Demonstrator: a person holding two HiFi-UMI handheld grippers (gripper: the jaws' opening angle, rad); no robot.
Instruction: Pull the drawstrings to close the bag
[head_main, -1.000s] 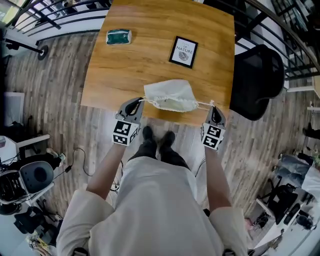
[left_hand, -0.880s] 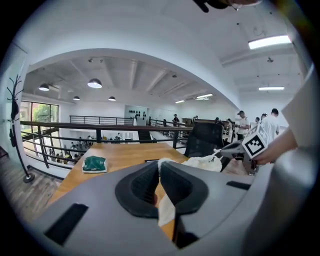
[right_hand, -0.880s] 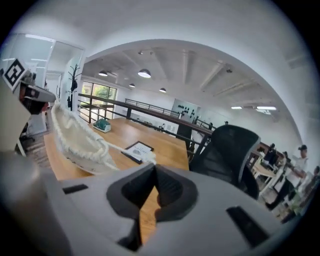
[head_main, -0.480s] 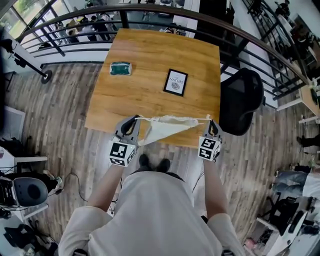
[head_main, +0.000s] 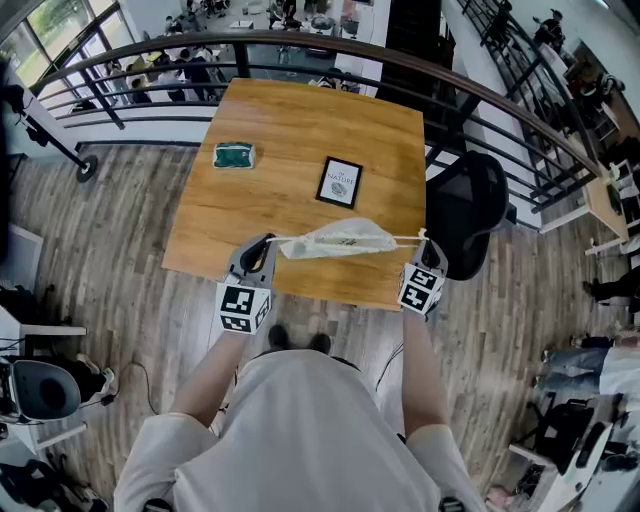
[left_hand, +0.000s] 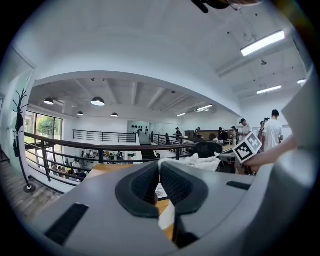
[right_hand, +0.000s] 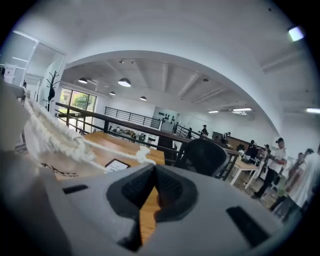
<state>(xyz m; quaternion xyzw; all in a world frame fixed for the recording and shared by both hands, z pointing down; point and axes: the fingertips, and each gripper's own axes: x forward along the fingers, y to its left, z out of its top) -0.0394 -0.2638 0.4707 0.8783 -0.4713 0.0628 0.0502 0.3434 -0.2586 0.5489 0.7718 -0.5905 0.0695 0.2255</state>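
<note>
The cloth bag hangs in the air between the two grippers, over the desk's near edge and clear of the wood. It is strung on a taut, nearly level line of cord. A second ago it lay on the desk at that near edge as a rounded pouch with slack in the strings. Half a second ago it drooped from the cord as a wide triangle. Now it is gathered into a slim, bunched shape, with its mouth drawn in along the cord.

The left gripper has its jaws clenched on the left drawstring; in the left gripper view its pads meet, with a strip of white below them. The right gripper is clamped in the same way on the right drawstring. In the right gripper view the cord's frayed knot sits just beyond the closed jaws, and the rope runs off left to the bag. Both grippers stand higher than a second ago, still at either end of the bag.

A green pad near the desk's left edge and a framed card around its middle lie as before. A black chair stands at the desk's right edge.
</note>
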